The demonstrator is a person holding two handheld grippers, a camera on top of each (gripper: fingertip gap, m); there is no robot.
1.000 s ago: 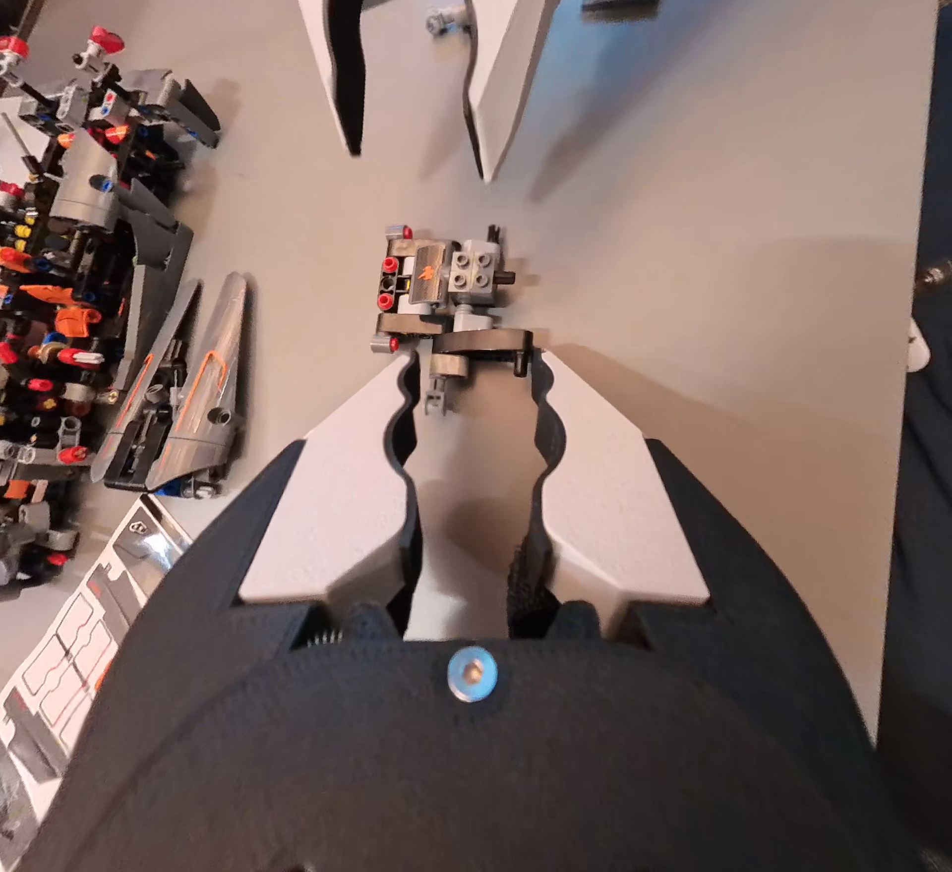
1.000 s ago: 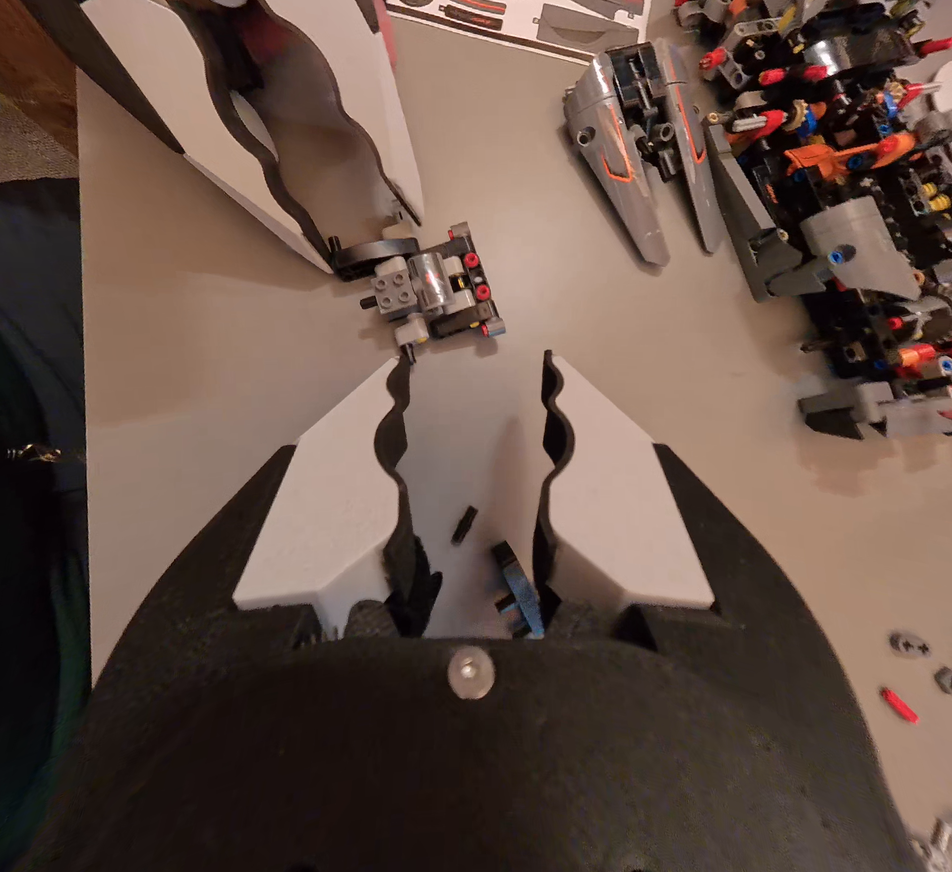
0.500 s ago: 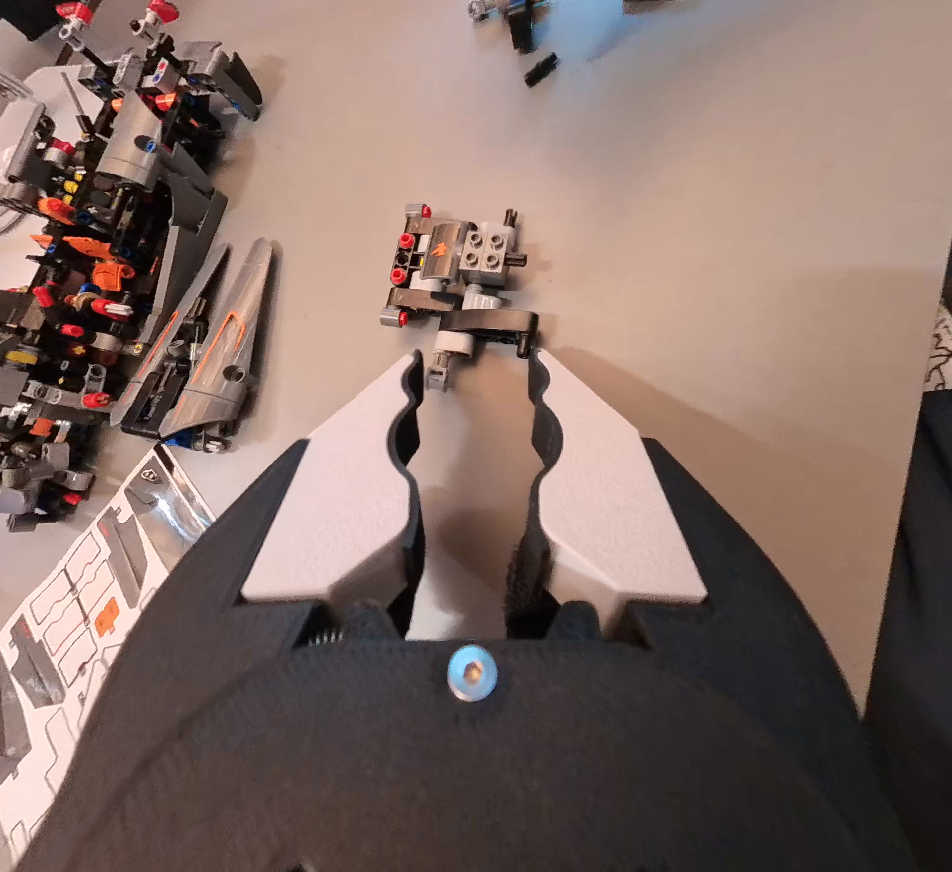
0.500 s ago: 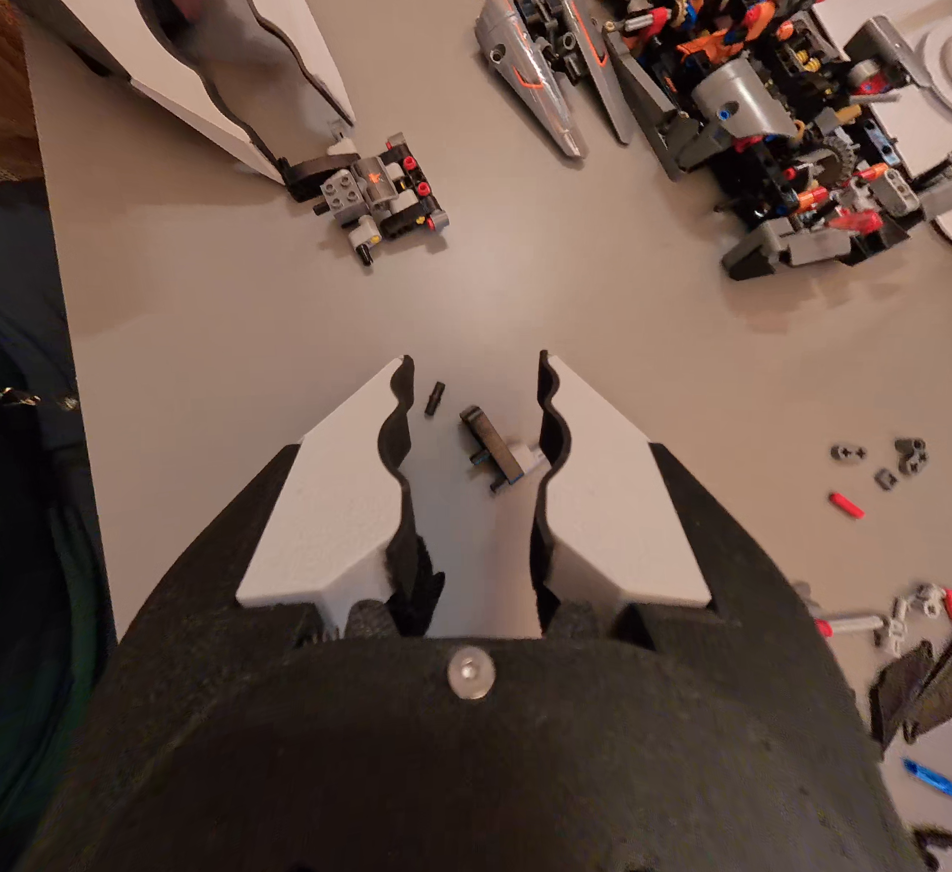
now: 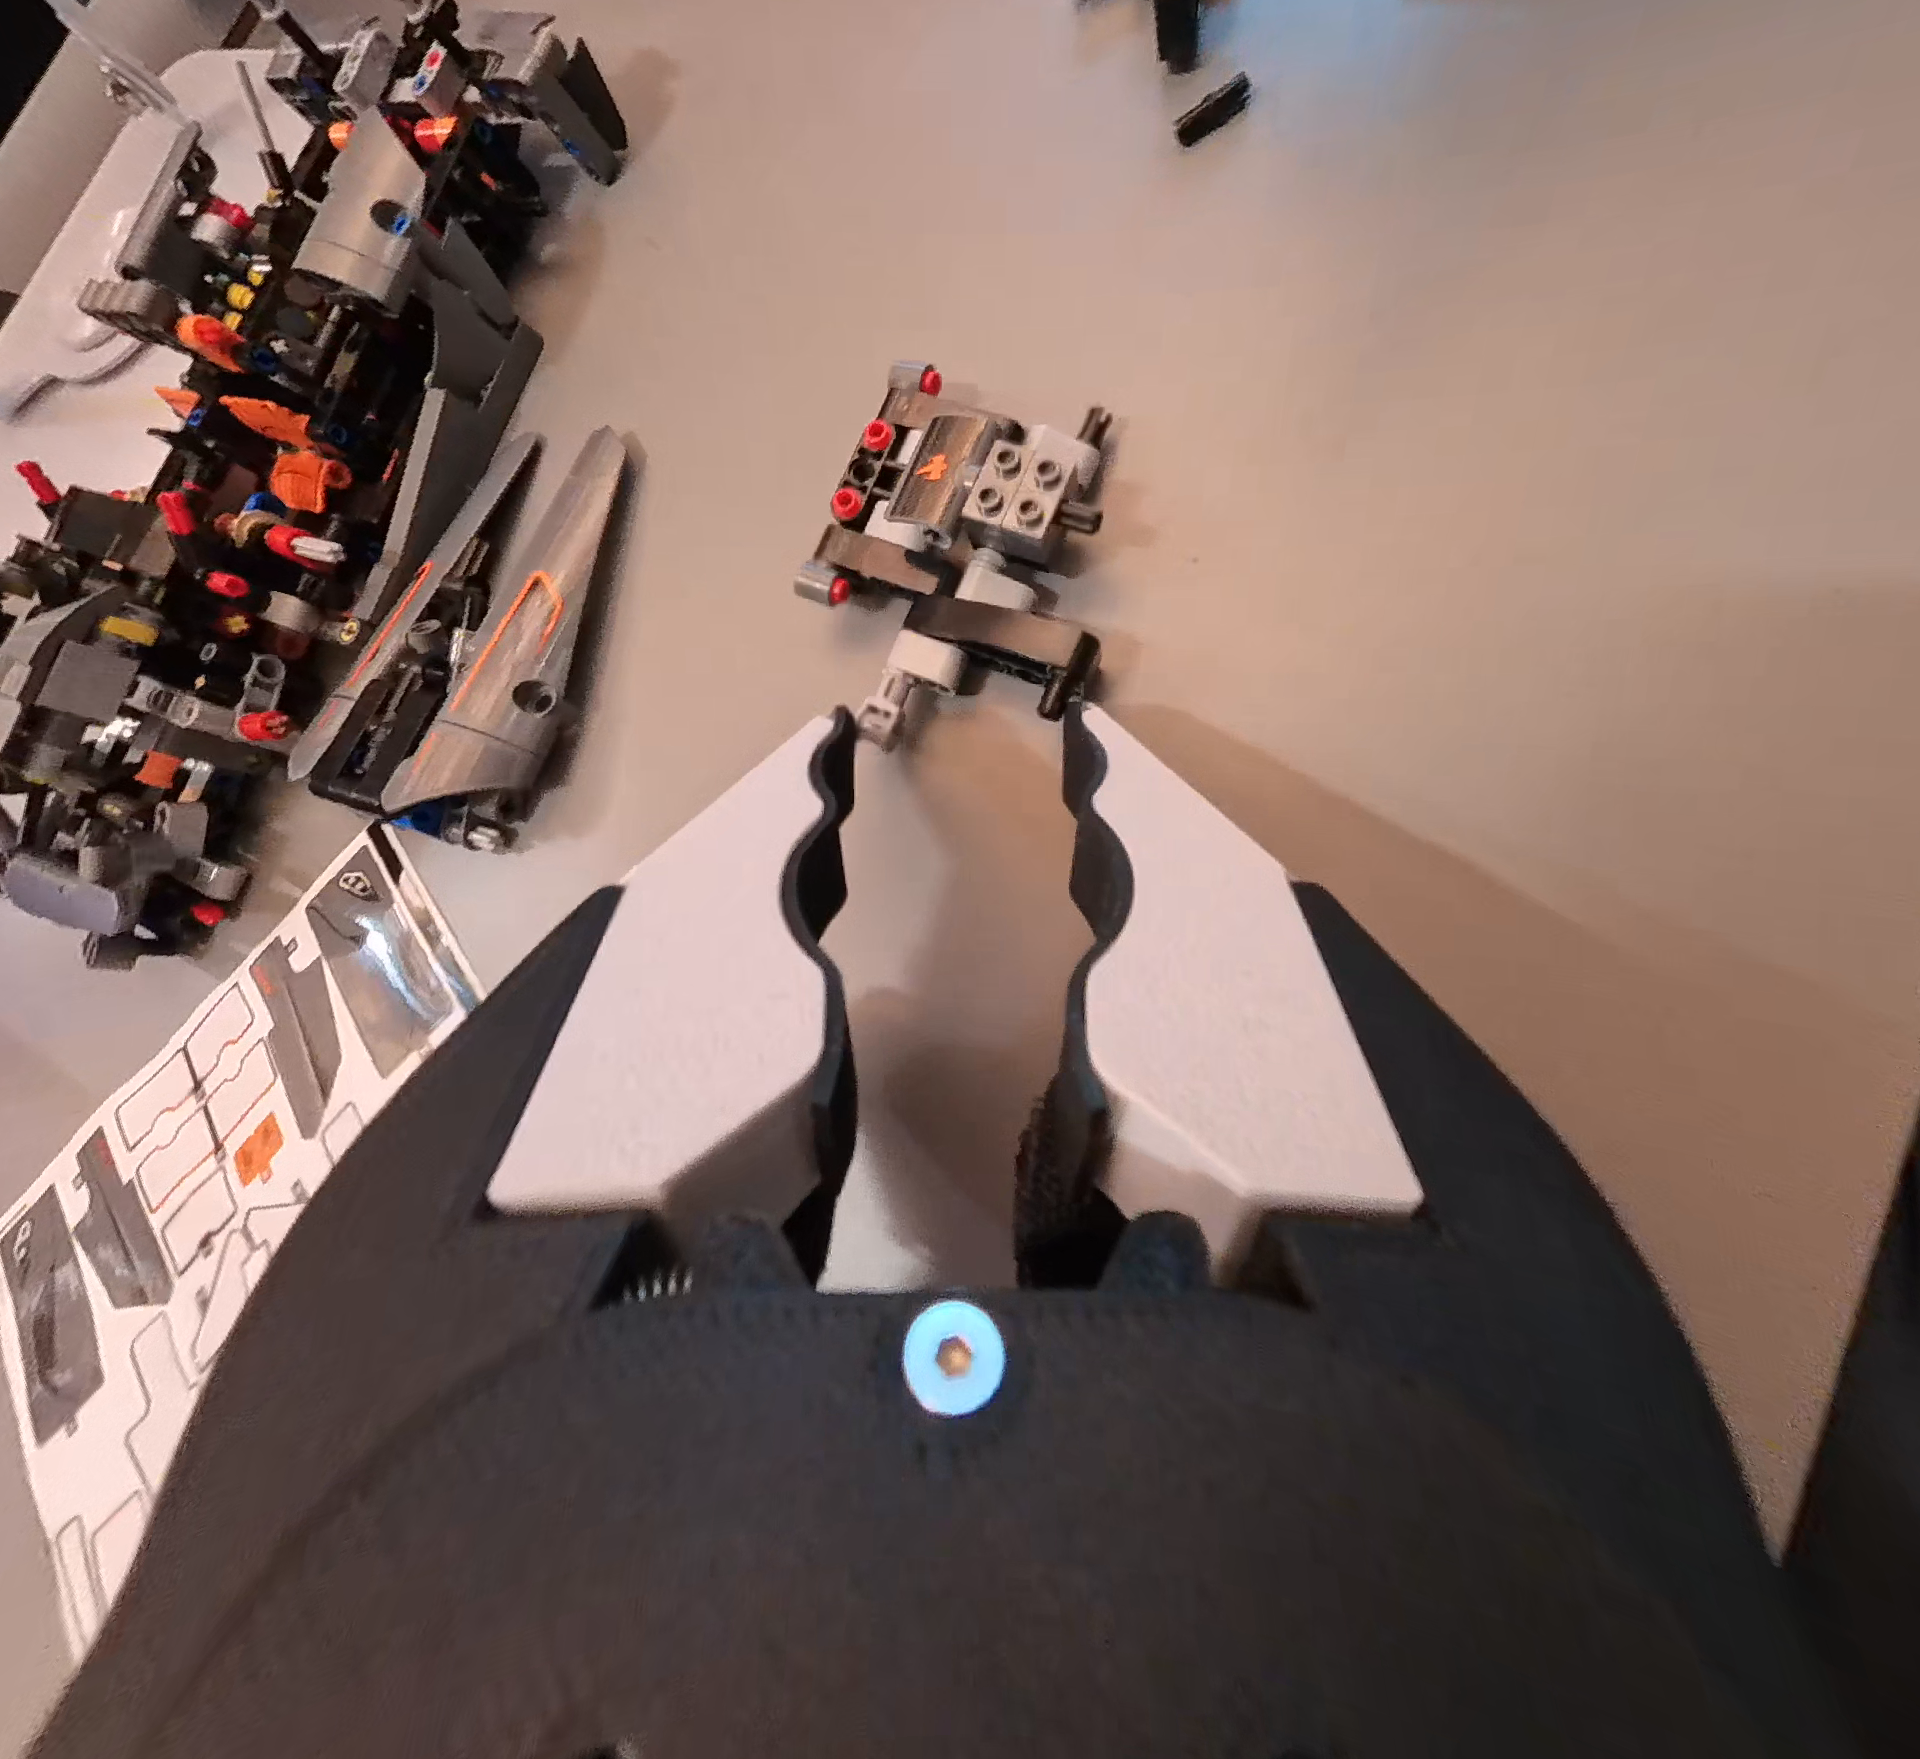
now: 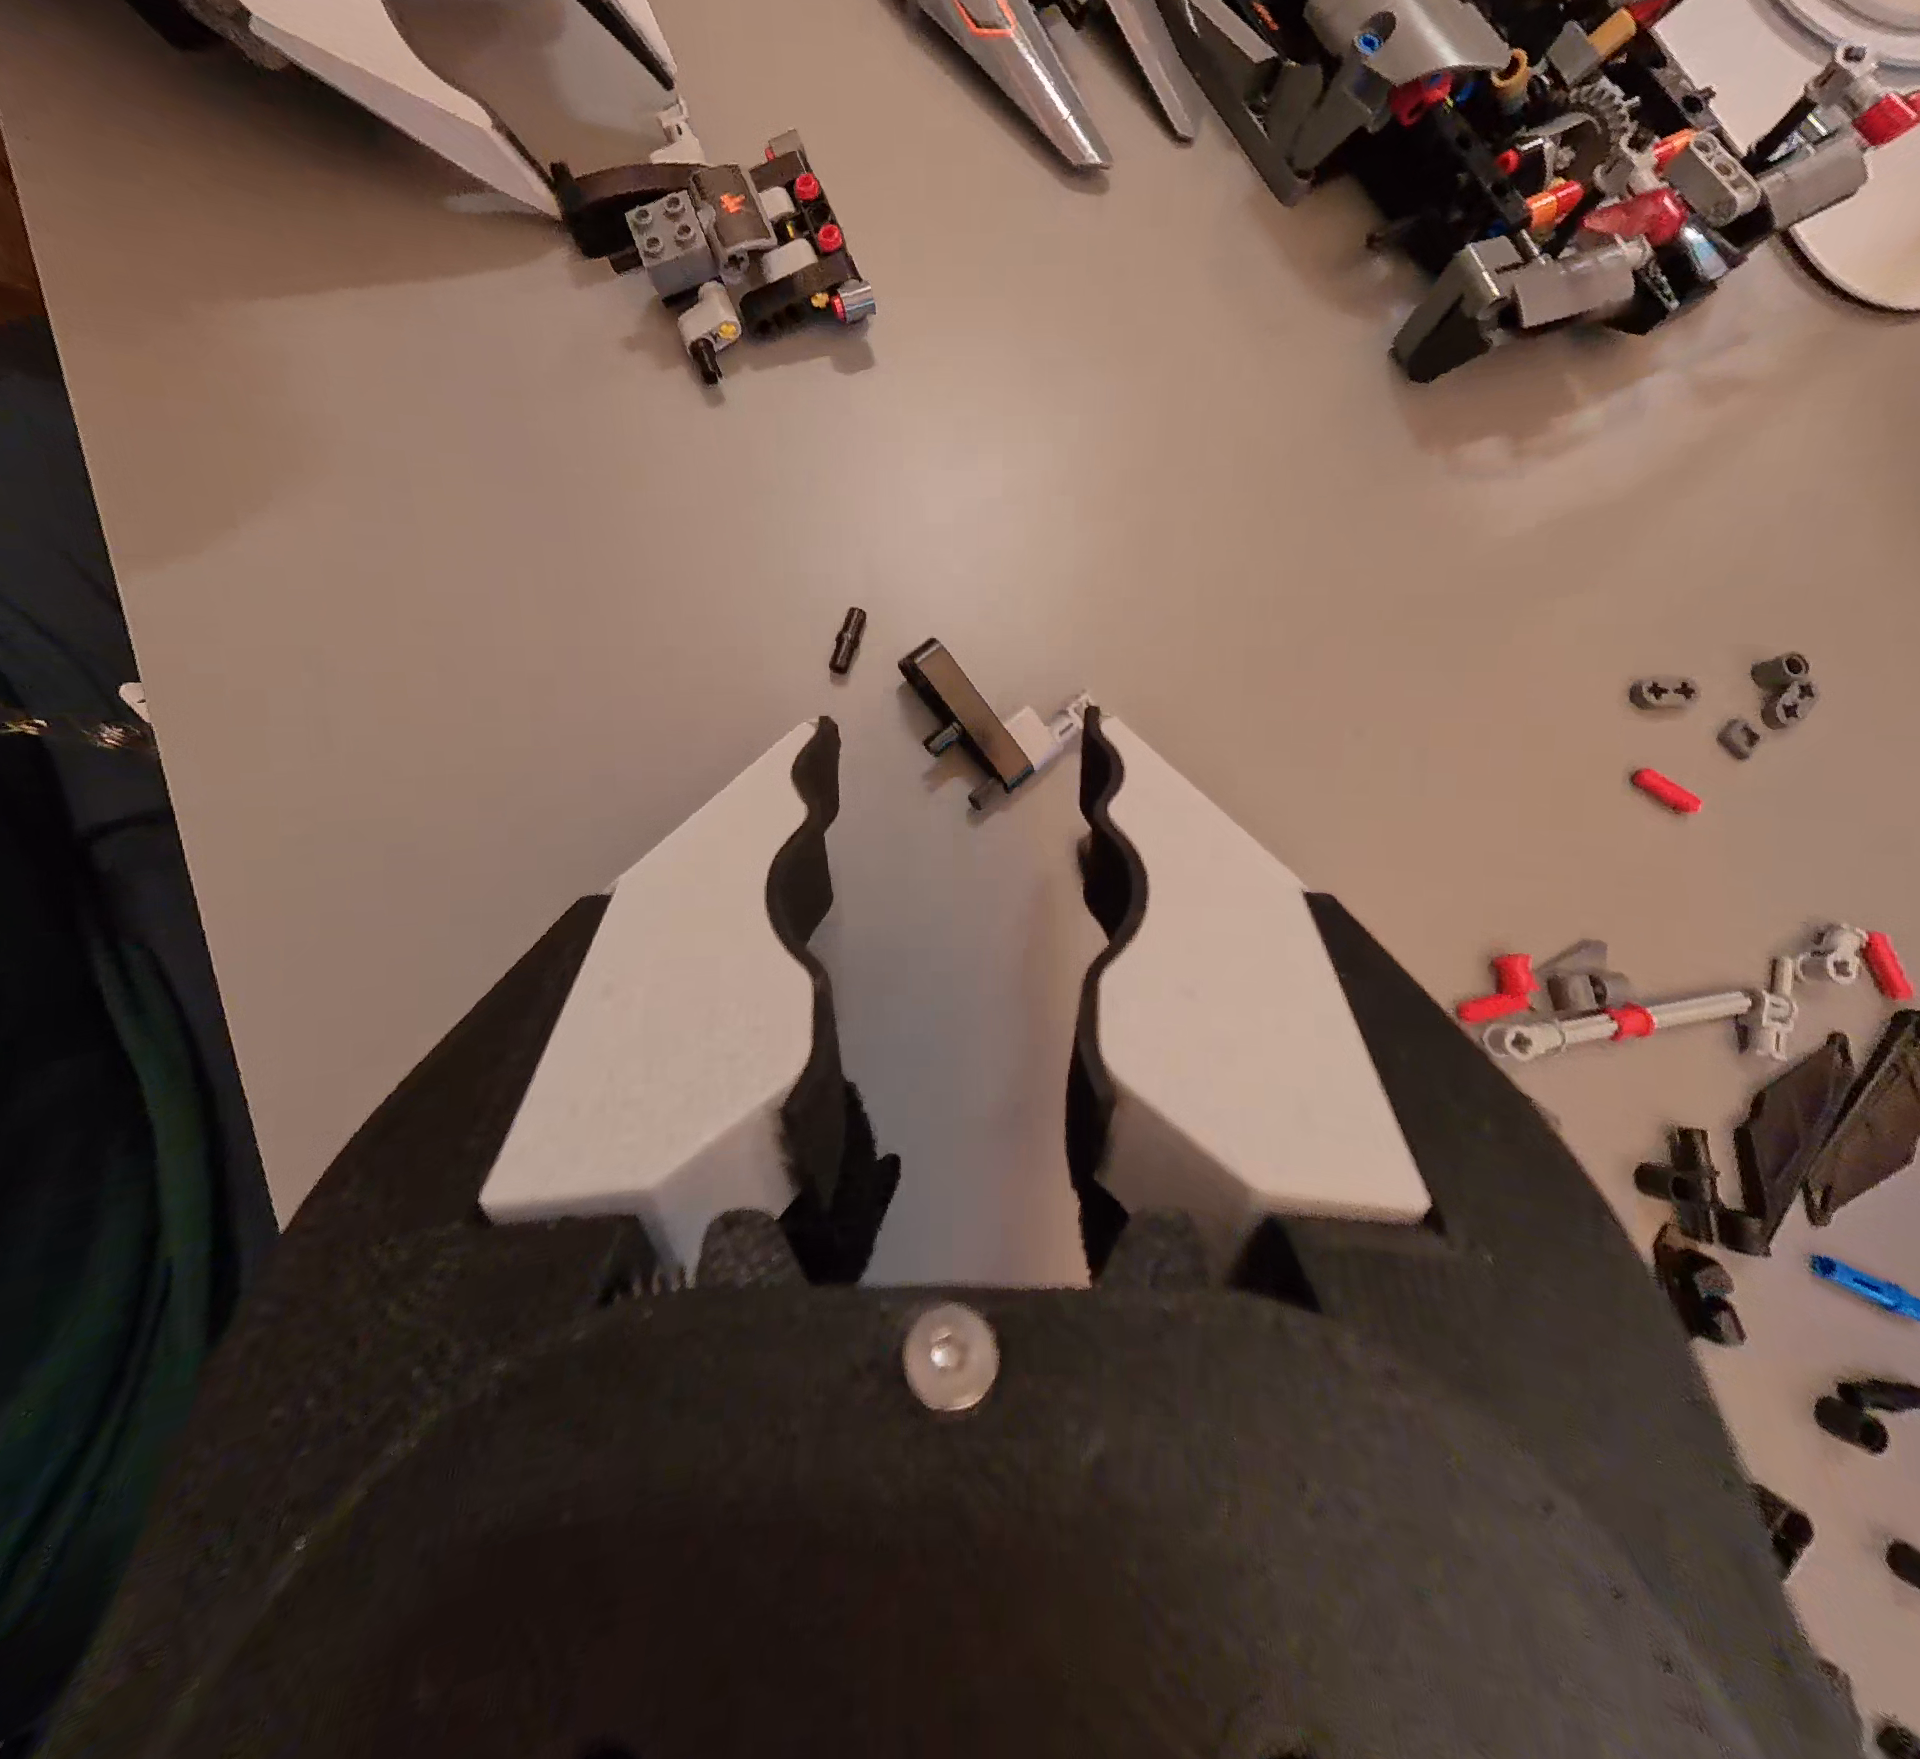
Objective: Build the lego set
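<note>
Pulled back from the small grey sub-assembly (image 6: 743, 249), the right gripper (image 6: 954, 722) hangs released over a black beam piece (image 6: 966, 710) at frame centre. Left gripper (image 5: 958, 717), also released, has its tips at the sub-assembly's near edge, mid-frame in its own view.

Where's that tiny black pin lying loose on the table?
In the right wrist view the small black pin lies on the grey table, just ahead of the right gripper, beside a black beam piece.

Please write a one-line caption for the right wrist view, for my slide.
Open right gripper above a small black beam piece and loose black pin on the grey table.
</note>
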